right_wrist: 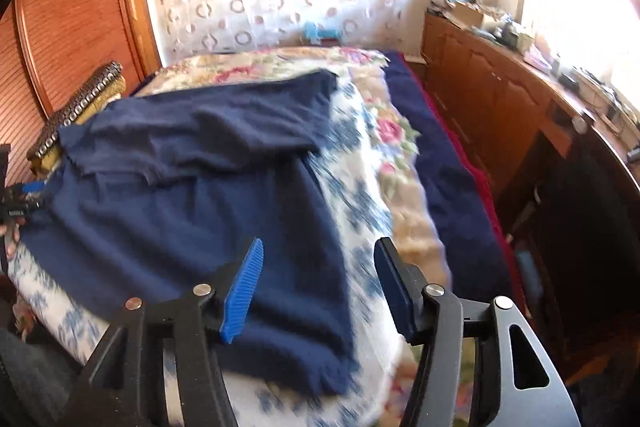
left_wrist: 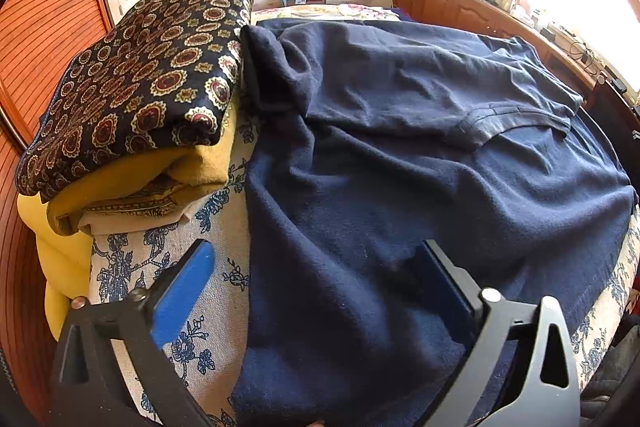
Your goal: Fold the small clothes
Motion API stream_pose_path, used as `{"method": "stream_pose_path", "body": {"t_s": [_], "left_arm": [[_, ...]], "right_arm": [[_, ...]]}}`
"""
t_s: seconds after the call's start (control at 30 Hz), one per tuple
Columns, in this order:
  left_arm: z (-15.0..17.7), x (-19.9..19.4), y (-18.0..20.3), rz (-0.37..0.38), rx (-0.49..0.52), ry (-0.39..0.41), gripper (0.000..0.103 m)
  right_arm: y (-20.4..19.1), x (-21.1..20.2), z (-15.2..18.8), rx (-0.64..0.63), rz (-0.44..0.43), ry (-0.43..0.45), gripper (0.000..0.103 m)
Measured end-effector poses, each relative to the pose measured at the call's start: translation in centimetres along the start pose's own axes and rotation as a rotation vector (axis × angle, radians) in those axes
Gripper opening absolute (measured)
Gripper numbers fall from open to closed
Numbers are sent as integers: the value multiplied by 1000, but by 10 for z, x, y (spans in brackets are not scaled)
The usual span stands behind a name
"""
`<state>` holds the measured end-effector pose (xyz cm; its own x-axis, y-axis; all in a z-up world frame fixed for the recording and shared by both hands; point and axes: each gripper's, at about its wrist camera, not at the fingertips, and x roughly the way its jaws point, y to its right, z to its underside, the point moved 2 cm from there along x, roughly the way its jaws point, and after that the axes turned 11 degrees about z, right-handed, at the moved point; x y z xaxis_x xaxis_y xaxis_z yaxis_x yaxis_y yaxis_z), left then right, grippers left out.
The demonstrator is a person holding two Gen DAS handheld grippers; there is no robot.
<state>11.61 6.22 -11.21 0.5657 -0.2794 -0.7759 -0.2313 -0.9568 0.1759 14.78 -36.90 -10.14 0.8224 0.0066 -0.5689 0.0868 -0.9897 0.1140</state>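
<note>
A navy blue garment [left_wrist: 400, 163] lies spread on the bed, its upper part folded over and rumpled; it also shows in the right wrist view [right_wrist: 192, 195]. My left gripper [left_wrist: 316, 267] is open, hovering over the garment's near left edge with nothing between its blue pads. My right gripper [right_wrist: 318, 267] is open and empty above the garment's near right corner. The left gripper [right_wrist: 24, 199] shows small at the garment's left edge in the right wrist view.
A stack of folded clothes [left_wrist: 132, 99], patterned navy on top of mustard yellow, sits left of the garment. The bed has a blue floral cover [right_wrist: 360, 155]. A wooden wardrobe [right_wrist: 72, 11] stands left; a cluttered wooden sideboard [right_wrist: 500, 67] stands right.
</note>
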Motion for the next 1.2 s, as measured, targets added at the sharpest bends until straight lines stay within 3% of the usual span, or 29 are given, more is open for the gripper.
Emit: {"method": "stream_pose_path", "body": {"t_s": [0.27,0.37,0.53,0.6,0.67,0.9,1.03,1.13,1.2], "left_arm": [[0,1,0,0,0,0,102],[0,1,0,0,0,0,102],[0,1,0,0,0,0,102],[0,0,0,0,0,0,102],[0,1,0,-1,1,0,102],[0,1,0,1,5,-1,102],[-3,-9,3,7,-9,21,92],[-14,-23,8,82,-26,90,76],[-24,-27,10,90,-42,117,68]], "right_arm": [[-71,47,-24,-74,-120,-22,60],[-91,66,-28,-119,-109,-41,60],[-109,99,-30,-176,-88,-98,60],[-114,103,-29,-191,-80,-78,61],[-114,106,-27,-178,-88,-55,68],[-113,107,-25,-161,-78,-60,74],[-111,97,-25,-158,-75,-60,74],[-109,94,-25,-157,-75,-60,74],[-109,94,-25,-157,-75,-60,74]]}}
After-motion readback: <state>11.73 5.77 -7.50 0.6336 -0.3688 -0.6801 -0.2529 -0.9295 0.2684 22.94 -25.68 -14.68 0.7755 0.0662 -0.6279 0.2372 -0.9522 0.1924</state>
